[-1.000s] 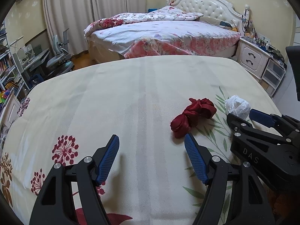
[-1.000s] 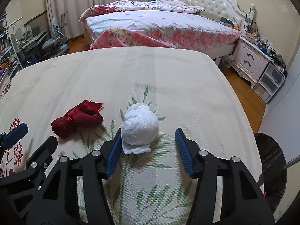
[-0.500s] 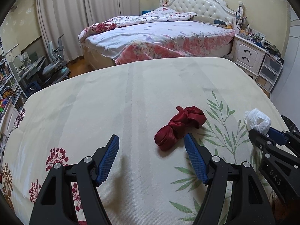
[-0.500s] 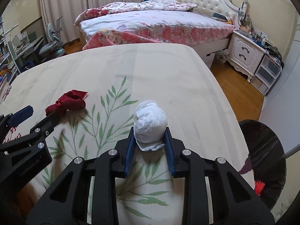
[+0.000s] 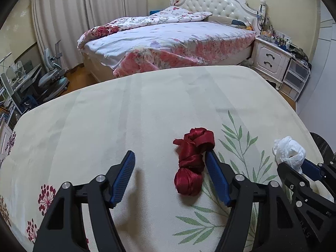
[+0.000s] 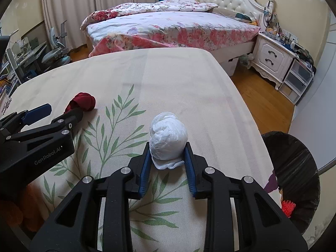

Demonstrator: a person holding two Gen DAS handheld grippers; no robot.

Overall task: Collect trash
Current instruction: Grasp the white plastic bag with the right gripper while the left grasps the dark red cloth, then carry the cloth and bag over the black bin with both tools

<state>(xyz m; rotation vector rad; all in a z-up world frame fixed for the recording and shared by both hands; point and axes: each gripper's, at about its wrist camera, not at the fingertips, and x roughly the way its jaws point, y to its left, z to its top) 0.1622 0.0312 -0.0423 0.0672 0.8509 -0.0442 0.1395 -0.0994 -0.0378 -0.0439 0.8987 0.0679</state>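
Observation:
My right gripper point(image 6: 168, 147) is shut on a crumpled white plastic bag point(image 6: 168, 137) and holds it over the cream tablecloth point(image 6: 168, 84). The bag also shows in the left wrist view point(image 5: 288, 151) at the right. My left gripper point(image 5: 170, 159) is open; a twisted dark red ribbon point(image 5: 192, 160) lies on the cloth between its fingers, close against the right finger point(image 5: 216, 176). The ribbon also shows in the right wrist view point(image 6: 83, 103), partly hidden by the left gripper point(image 6: 48, 113).
A black-lined trash bin point(image 6: 294, 172) stands off the table's right edge, with an orange-red item point(image 6: 288, 208) inside. Behind the table are a bed point(image 5: 168, 35), a white nightstand point(image 5: 271, 61) and a desk chair point(image 5: 52, 79) at the left.
My right gripper closed on the white bag and carried it right, toward the bin. My left gripper moved right, so the red ribbon now lies between its fingers.

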